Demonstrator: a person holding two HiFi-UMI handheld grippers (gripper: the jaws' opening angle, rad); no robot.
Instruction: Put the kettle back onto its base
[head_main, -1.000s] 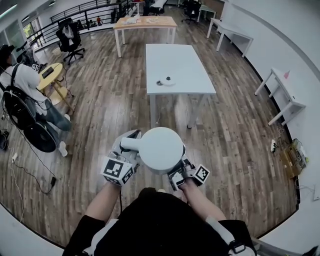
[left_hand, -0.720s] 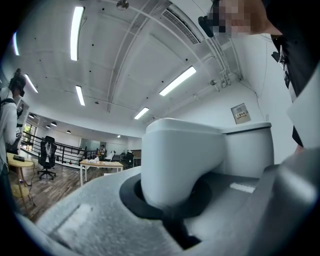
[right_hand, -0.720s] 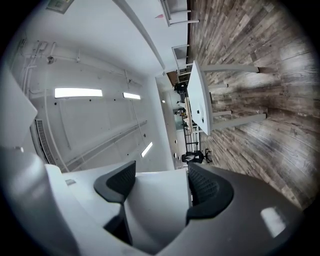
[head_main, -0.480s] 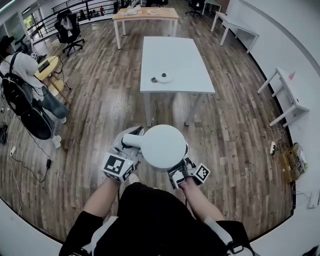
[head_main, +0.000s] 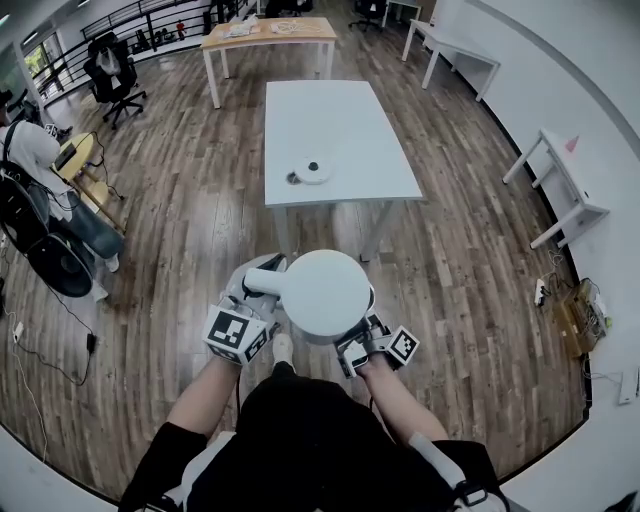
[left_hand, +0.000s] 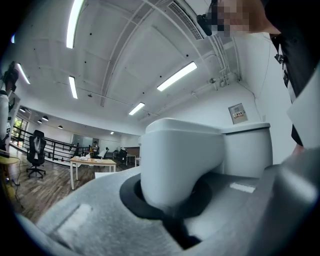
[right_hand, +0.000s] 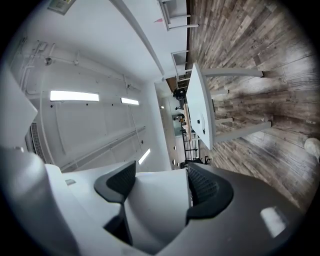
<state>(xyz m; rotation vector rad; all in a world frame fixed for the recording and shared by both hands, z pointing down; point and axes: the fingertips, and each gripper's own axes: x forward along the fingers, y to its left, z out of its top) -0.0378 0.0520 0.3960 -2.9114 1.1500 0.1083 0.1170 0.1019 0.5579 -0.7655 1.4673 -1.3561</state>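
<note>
head view, floor: wood planks, the widest thing below.
desk: white, ahead of the person, well apart from the kettle.
kettle: white, held in the air over the floor, between both claws.
left claw: clamped on the kettle's handle.
right claw: pads pressed on the kettle's right side.
base: round, on the desk's near left part.

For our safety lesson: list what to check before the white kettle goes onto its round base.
1. Left hand-held gripper shut on handle of white plastic kettle: ok.
2. Right hand-held gripper gripping kettle: ok.
3. Round white base lying bare on white rectangular table: ok.
4. Kettle above base: not ok, short of the table.
5. How full the kettle is: cannot tell.
</note>
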